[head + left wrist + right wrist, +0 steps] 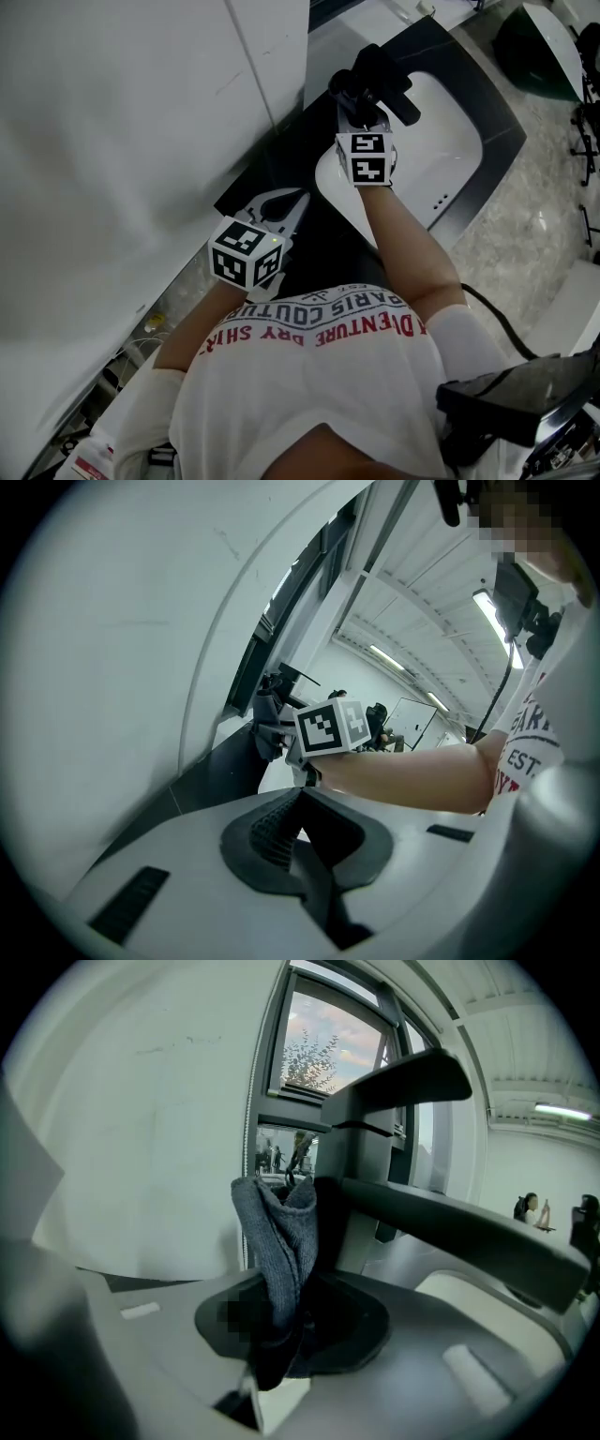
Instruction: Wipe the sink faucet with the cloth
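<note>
Right gripper [281,1330] clamps the grey cloth [279,1227] just beside the black faucet [412,1208] over the sink [452,131], left gripper [302,803] closed on nothing, so I'd press the cloth flat and stroke slowly along spout and lever.

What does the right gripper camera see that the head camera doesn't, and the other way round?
Only the right gripper view plainly shows the grey cloth pinched in the right gripper, and a window with trees outside. Only the head view shows the white sink, the left gripper and the person's printed shirt. Both show the black faucet with the right gripper at it.
</note>
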A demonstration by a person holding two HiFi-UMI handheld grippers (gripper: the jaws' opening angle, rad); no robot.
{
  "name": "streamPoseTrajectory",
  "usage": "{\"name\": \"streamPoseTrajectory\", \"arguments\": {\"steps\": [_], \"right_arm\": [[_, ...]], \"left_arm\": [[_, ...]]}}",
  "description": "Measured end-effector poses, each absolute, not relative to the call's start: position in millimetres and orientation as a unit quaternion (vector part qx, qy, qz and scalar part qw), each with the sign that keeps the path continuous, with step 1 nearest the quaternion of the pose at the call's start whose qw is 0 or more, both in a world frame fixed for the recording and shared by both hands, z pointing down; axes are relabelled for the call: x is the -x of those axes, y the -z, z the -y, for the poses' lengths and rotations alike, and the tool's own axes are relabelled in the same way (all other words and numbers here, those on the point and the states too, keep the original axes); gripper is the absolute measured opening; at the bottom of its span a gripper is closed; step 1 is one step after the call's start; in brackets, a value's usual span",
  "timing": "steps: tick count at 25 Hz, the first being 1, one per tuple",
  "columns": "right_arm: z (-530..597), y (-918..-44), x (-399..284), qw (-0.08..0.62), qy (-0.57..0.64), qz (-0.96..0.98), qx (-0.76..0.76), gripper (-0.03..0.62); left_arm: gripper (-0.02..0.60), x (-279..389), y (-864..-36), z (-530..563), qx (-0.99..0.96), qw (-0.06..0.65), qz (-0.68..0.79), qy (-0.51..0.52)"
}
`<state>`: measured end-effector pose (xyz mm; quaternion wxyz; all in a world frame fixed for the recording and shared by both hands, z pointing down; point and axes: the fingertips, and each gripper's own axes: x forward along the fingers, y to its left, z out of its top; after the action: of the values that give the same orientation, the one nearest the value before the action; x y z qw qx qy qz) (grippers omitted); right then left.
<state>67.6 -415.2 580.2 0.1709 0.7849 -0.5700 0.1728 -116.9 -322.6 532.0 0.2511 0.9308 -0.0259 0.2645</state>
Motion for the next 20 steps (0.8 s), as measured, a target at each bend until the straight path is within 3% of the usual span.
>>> {"name": "streamPoseTrajectory", "arguments": {"steps": [20], "right_arm": [[402.8, -510.2, -67.9, 0.077, -0.162, 0.549, -0.816, 0.081]], "left_arm": [[0.002, 131.0, -508.4, 318.1, -0.939, 0.247, 0.026, -0.239]]}}
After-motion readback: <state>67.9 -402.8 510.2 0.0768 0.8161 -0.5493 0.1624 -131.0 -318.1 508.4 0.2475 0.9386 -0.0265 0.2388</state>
